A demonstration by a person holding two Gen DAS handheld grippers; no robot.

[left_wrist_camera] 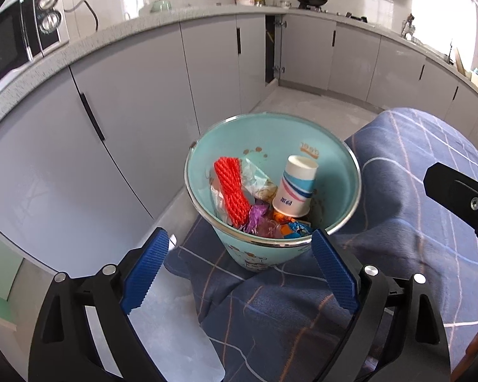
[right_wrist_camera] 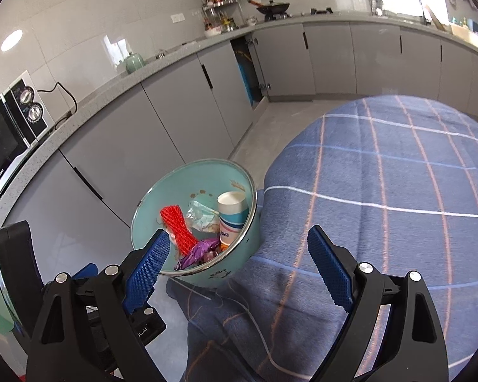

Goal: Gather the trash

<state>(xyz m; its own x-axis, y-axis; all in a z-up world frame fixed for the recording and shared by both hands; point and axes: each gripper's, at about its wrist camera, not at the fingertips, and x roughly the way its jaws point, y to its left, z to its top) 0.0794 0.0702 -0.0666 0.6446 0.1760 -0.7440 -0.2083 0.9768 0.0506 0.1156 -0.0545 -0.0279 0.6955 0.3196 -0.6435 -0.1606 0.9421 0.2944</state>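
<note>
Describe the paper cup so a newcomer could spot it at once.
Find the blue checked cloth in front of the grey cabinets; a teal bin with a shiny metal rim stands at its edge. Inside, the paper cup lies tilted against the wall, the only white item, striped blue and red, beside red netting.

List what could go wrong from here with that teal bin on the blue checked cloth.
1. The teal bin stands on the rumpled blue checked cloth close to its edge, with floor below; a snag on the cloth could tip it.
2. The left gripper has open jaws close to the rim; a forward nudge could knock the bin.
3. The paper cup leans high inside and might fall out if the bin tilts.
</note>
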